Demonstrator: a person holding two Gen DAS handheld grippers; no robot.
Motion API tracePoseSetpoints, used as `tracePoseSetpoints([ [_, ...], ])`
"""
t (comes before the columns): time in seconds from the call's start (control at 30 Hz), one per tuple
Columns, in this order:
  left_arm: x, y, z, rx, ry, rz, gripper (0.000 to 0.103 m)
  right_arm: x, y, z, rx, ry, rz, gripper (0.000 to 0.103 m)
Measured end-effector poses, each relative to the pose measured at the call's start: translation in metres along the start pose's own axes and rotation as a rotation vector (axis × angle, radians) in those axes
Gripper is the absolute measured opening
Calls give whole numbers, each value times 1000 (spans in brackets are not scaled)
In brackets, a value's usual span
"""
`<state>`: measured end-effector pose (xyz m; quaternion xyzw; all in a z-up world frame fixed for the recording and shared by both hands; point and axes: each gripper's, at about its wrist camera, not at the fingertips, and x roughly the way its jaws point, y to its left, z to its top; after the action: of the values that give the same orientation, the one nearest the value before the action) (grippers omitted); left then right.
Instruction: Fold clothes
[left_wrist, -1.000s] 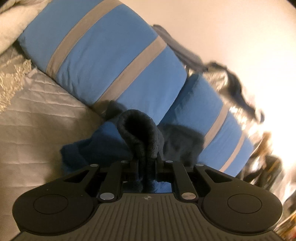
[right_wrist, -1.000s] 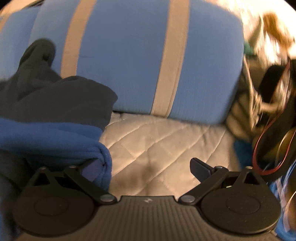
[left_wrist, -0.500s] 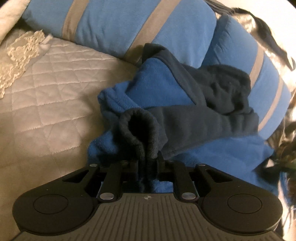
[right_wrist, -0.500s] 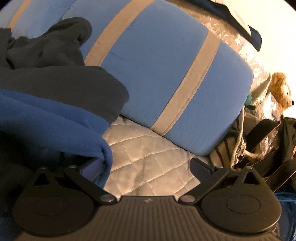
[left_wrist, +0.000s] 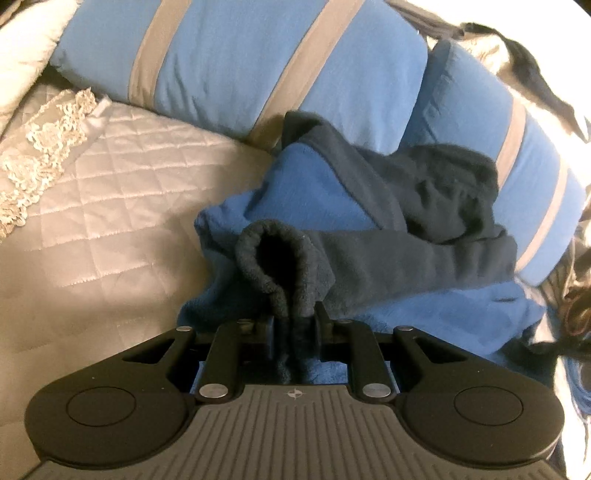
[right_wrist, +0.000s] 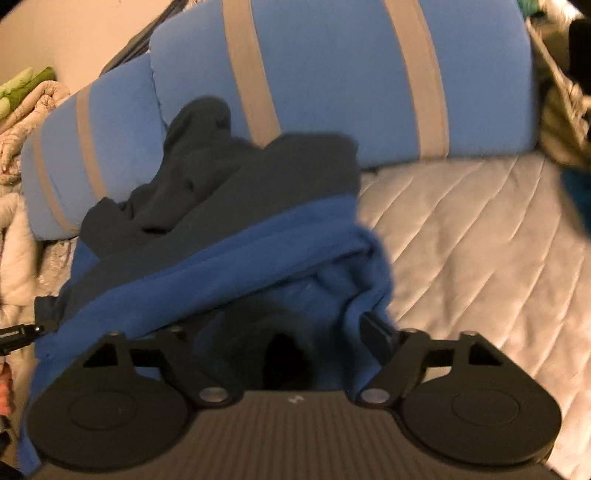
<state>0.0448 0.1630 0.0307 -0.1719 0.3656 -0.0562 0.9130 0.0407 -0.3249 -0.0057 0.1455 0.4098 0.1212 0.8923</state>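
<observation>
A fleece garment (left_wrist: 314, 192), bright blue with dark navy parts, lies crumpled on the quilted bedspread (left_wrist: 103, 192) against the pillows. My left gripper (left_wrist: 295, 317) is shut on its navy sleeve cuff (left_wrist: 284, 258), which stands up in a loop above the fingers. In the right wrist view the same garment (right_wrist: 229, 236) fills the middle. My right gripper (right_wrist: 275, 332) sits over its blue edge, jaws wide but closing, with bunched blue fabric between them. The right finger (right_wrist: 376, 332) shows at the fabric's edge; the other is hidden under cloth.
Two blue pillows with grey stripes (left_wrist: 240, 62) (left_wrist: 517, 155) lie behind the garment. A lace-trimmed cloth (left_wrist: 40, 147) lies at the left. Bare quilt (right_wrist: 480, 240) stretches to the right of the garment. Pale bedding and a green item (right_wrist: 22, 88) lie far left.
The left gripper sank toward the bed, still holding the cuff. The right gripper swung left over the blue fabric and its jaws narrowed, with cloth now between them.
</observation>
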Motion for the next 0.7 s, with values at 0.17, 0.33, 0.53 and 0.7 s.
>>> tracePoseSetpoints([
  [0.17, -20, 0, 7, -4, -77, -66, 19, 23, -15, -5, 126, 78, 16, 26],
  [0.33, -36, -6, 12, -1, -132, -120, 18, 24, -27, -5, 213, 71, -16, 11],
  [0.53, -57, -11, 19, 16, -247, -192, 17, 23, -32, 10, 233, -1, -74, 10],
  [0.7, -48, -11, 18, 17, -188, -146, 17, 29, -36, 24, 240, -27, -100, 10],
])
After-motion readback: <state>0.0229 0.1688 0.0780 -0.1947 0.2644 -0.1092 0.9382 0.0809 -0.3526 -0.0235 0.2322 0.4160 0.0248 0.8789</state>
